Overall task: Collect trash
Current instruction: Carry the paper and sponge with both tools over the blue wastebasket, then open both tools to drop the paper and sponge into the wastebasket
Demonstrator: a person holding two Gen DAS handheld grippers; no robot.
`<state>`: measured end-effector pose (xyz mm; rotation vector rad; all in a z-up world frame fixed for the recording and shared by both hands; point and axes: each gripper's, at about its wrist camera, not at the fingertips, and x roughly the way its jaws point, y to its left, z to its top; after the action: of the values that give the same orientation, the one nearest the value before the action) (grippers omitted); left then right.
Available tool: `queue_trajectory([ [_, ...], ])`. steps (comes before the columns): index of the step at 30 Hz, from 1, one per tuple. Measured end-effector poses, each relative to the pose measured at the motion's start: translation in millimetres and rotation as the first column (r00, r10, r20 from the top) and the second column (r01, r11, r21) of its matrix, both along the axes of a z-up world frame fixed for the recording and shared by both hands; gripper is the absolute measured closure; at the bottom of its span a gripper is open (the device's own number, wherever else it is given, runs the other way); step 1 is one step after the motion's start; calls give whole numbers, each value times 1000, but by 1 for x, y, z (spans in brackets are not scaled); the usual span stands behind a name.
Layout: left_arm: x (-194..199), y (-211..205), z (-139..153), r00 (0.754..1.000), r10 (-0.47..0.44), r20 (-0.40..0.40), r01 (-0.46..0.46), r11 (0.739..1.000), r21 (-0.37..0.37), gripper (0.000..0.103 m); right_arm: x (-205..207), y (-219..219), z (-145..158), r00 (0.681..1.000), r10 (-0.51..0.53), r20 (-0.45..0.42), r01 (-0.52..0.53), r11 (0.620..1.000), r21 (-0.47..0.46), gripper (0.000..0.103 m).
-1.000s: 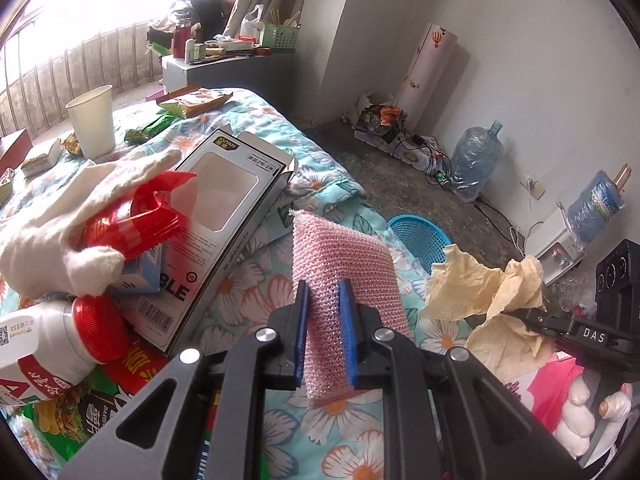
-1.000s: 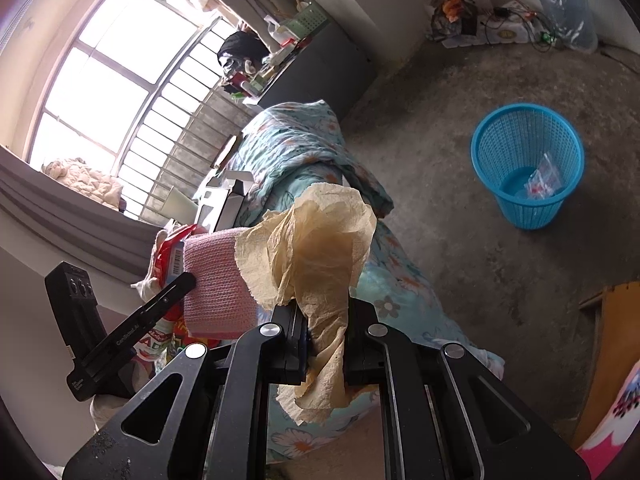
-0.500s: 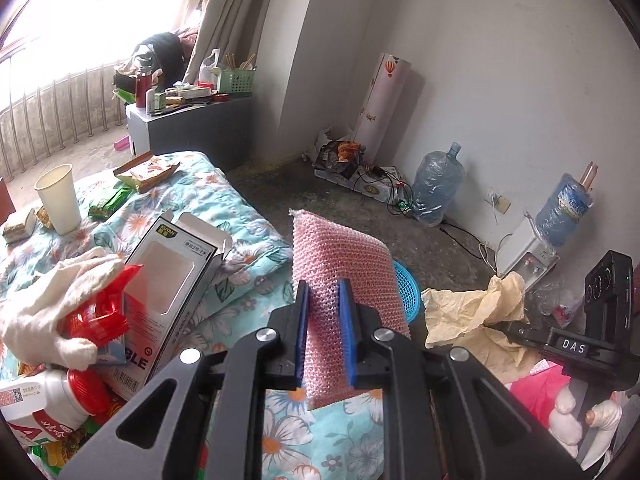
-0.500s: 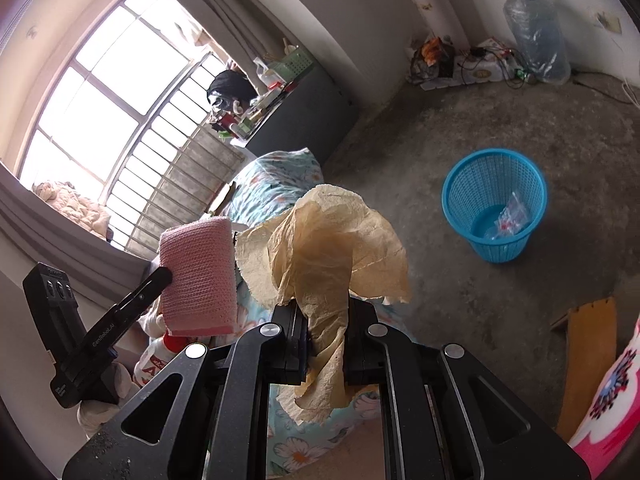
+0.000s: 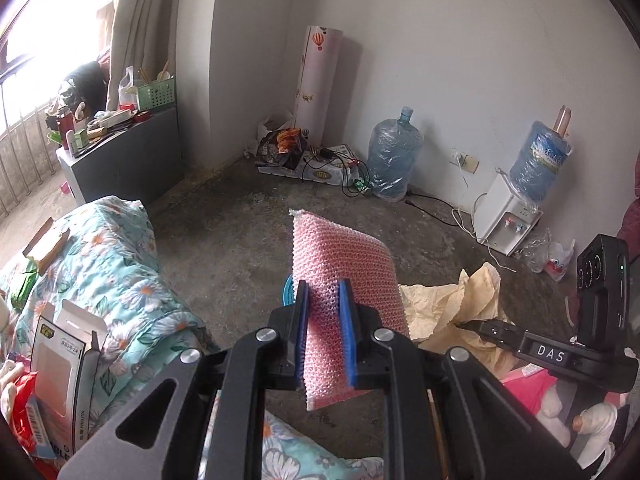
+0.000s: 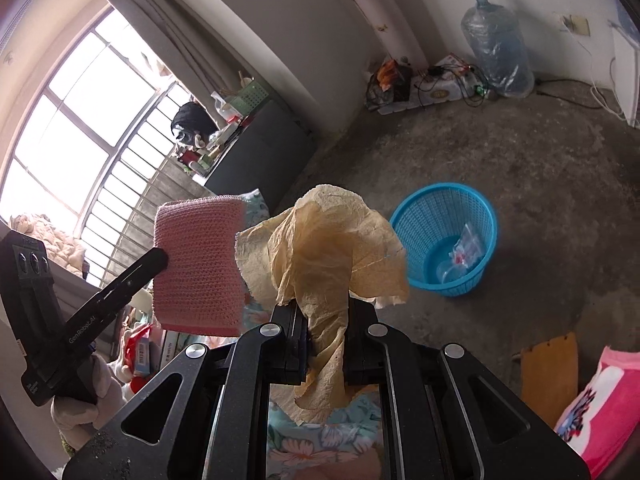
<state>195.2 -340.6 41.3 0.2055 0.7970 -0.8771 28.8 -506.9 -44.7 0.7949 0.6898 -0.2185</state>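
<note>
Clamping a pink sponge point(image 5: 340, 276), left gripper point(image 5: 323, 344); right gripper point(image 6: 326, 344) pinches crumpled paper point(image 6: 320, 248).

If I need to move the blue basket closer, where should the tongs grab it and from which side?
Grip the top rim of the blue basket, coming from above with one finger inside the wall and one outside. It stands upright and open on the floor, its flared mesh body too wide to span. Pick the near rim; the plastic bag inside lies toward the far side. Both tongs are full now.
</note>
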Motion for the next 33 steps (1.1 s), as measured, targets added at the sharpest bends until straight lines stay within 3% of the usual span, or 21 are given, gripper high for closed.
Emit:
queue_trajectory([
  [9, 46, -108, -60, 998, -23, -55, 31, 990, 140, 89, 46, -87, -72, 993, -92, -70, 102, 982, 159, 93],
  [15, 79, -161, -124, 994, 3, -111, 25, 968, 250, 89, 75, -132, -138, 980, -144, -138, 181, 932, 314, 93],
  [22, 110, -201, -178, 997, -1, -82, 30, 936, 352, 87, 119, -157, -207, 970, -126, -209, 209, 873, 441, 91],
  [26, 132, -215, -207, 989, -1, -146, 51, 940, 338, 76, 141, -164, -236, 942, -148, -300, 268, 870, 414, 56],
  [27, 135, -218, -214, 988, 5, -157, 51, 935, 351, 73, 144, -165, -242, 941, -150, -303, 269, 875, 403, 52],
  [29, 136, -221, -222, 987, 10, -163, 49, 933, 356, 64, 151, -168, -257, 939, -132, -319, 263, 872, 412, 51],
  [33, 134, -219, -219, 986, 10, -167, 44, 948, 315, 62, 150, -170, -273, 937, -120, -329, 269, 847, 459, 50],
])
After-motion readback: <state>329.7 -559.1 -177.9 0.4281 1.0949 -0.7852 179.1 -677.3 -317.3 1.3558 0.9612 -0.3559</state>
